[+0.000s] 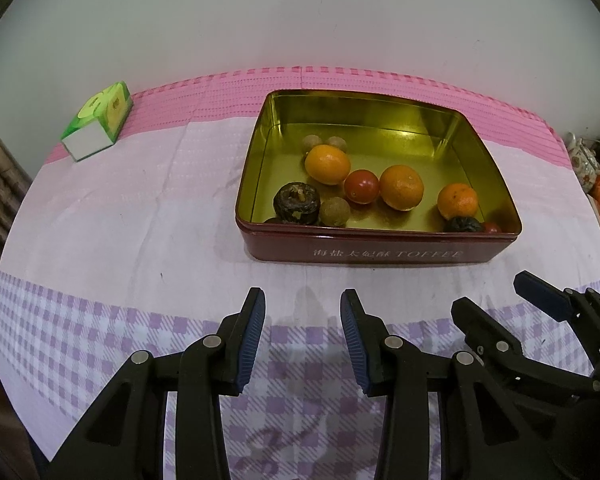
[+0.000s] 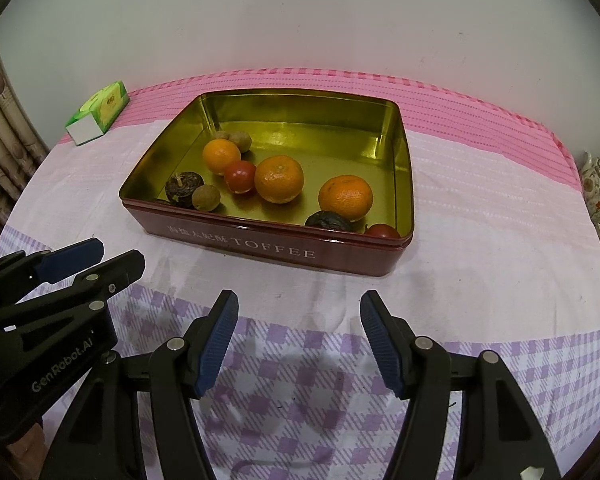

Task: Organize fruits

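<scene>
Sitting far left near the back edge of the table, on the pink band of the tablecloth, is a green tissue box, well apart from everything else, with a broad stretch of bare cloth between it and the toffee tin. That red tin, gold inside, has no lid on and reads "TOFFEE" in pale letters after some Chinese characters on its near wall. All the fruit lies inside it: a dark dried fruit beside a longan at the near left, three oranges across the middle, the leftmost orange touching a red tomato, and another dark fruit tucked into the near right corner. Nearer, over the lilac checks, the left gripper hovers with fingers spread and empty, short of the tin. Beside it the right gripper is likewise spread, holding nothing. "GenRobot.AI" is printed on the left gripper's body in the right wrist view.
</scene>
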A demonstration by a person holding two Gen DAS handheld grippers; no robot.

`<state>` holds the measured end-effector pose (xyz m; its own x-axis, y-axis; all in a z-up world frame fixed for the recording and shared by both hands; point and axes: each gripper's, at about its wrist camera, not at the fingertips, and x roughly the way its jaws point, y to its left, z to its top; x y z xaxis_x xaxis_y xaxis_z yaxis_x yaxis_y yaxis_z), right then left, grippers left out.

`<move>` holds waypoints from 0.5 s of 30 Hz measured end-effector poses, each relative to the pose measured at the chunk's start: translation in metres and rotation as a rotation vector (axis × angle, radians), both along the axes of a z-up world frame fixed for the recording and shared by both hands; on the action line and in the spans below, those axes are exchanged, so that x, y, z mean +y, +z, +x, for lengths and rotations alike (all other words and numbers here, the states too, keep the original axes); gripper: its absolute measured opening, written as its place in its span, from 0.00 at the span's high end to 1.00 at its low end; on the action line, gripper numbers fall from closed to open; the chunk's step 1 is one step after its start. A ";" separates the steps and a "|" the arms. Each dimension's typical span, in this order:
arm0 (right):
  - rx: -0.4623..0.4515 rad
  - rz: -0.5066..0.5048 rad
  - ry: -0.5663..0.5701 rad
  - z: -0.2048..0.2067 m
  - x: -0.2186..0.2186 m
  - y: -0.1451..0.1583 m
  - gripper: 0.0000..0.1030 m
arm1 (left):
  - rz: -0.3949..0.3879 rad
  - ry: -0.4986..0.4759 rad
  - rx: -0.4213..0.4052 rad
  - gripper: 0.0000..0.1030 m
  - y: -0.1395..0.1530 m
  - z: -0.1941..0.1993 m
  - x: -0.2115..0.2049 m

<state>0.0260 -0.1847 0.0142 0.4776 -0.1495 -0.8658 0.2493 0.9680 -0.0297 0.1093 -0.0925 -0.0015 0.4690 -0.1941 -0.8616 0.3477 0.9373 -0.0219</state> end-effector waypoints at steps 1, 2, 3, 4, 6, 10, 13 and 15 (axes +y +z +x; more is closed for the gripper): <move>-0.001 0.002 -0.001 0.000 0.000 0.000 0.41 | 0.001 0.001 0.001 0.61 0.000 0.000 0.000; -0.001 0.002 -0.002 0.000 0.000 0.000 0.41 | 0.002 0.001 0.002 0.61 -0.001 0.000 0.000; 0.000 0.001 -0.001 0.000 0.000 0.000 0.41 | 0.003 0.004 0.002 0.61 -0.001 0.000 0.001; 0.000 0.001 0.001 0.000 0.000 0.000 0.41 | 0.003 0.006 0.003 0.61 -0.002 0.000 0.001; 0.002 0.002 0.000 0.000 0.000 0.000 0.41 | 0.004 0.007 0.004 0.61 -0.002 0.000 0.001; 0.005 0.002 0.001 0.000 0.001 -0.001 0.41 | 0.004 0.008 0.004 0.61 -0.002 0.000 0.001; 0.009 0.003 0.005 0.000 0.002 -0.002 0.41 | 0.004 0.008 0.006 0.61 -0.002 -0.001 0.000; 0.009 0.005 0.006 0.000 0.002 -0.002 0.41 | 0.004 0.006 0.006 0.61 -0.002 0.000 0.001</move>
<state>0.0262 -0.1831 0.0125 0.4709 -0.1425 -0.8706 0.2428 0.9697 -0.0274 0.1089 -0.0920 -0.0037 0.4648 -0.1884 -0.8651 0.3422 0.9394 -0.0208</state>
